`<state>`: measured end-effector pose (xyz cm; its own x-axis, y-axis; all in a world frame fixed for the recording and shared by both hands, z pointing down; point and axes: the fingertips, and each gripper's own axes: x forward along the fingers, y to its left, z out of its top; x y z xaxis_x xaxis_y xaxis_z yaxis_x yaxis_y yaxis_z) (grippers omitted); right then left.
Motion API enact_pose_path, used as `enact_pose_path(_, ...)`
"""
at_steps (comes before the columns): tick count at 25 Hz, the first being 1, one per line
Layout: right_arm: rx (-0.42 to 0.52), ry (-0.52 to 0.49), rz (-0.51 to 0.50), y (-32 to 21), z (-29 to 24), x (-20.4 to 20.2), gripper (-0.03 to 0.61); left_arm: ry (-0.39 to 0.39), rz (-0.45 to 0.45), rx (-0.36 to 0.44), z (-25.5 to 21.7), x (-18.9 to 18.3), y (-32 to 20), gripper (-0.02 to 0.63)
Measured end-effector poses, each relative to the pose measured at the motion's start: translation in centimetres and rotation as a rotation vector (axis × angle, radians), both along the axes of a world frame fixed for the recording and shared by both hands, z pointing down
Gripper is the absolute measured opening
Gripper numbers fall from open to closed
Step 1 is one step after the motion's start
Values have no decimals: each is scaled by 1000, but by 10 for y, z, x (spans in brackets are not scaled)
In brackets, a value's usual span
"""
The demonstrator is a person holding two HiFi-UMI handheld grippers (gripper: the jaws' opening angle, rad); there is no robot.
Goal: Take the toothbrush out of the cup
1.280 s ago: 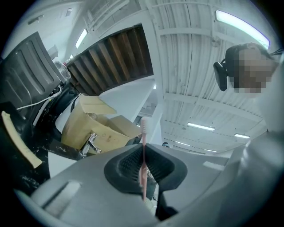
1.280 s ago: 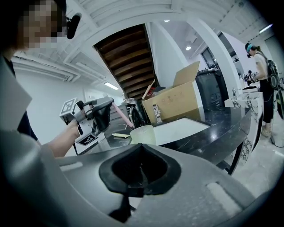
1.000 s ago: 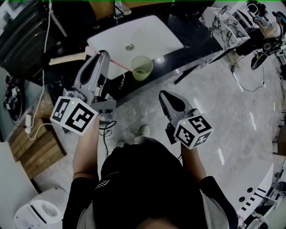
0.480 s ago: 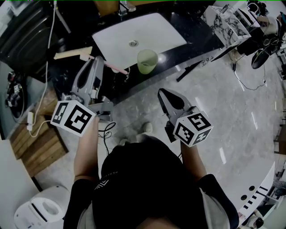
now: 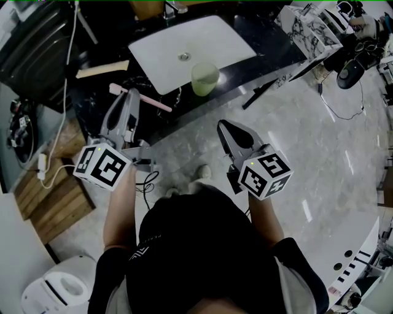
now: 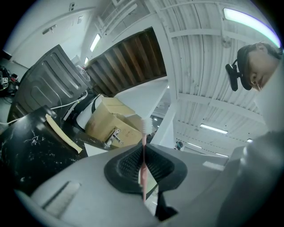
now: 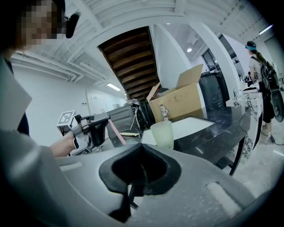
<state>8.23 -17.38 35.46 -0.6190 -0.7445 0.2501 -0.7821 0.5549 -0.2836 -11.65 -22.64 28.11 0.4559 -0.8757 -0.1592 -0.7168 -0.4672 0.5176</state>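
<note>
A pink toothbrush (image 5: pixel 153 103) lies crosswise in my left gripper (image 5: pixel 130 92), which is shut on it above the left end of the black counter (image 5: pixel 258 43). In the left gripper view the toothbrush (image 6: pixel 143 150) stands upright between the pads, white bristles on top. The pale green cup (image 5: pixel 205 78) stands empty at the counter's front edge, apart to the right of the brush. My right gripper (image 5: pixel 226 127) hangs shut and empty over the floor, below the cup. The right gripper view shows the cup (image 7: pixel 162 134) ahead, with the left gripper (image 7: pixel 91 126) and the toothbrush (image 7: pixel 116 133) to its left.
A white sink (image 5: pixel 159 49) with a tap (image 5: pixel 172 8) sits behind the cup. A cardboard box (image 7: pixel 177 104) stands behind the sink. A wooden strip (image 5: pixel 101 69) lies at the counter's left, beside a dark case (image 5: pixel 31 43). A wooden pallet (image 5: pixel 49 196) and cables lie on the floor.
My left gripper has drawn the toothbrush left and toward me, away from the cup. The right gripper has shifted only slightly.
</note>
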Motion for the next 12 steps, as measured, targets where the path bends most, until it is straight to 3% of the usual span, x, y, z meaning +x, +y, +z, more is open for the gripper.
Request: enact_pose_path(12,-1,19,13,13,3,-7,2,8,15,-70,25,-10,21,31)
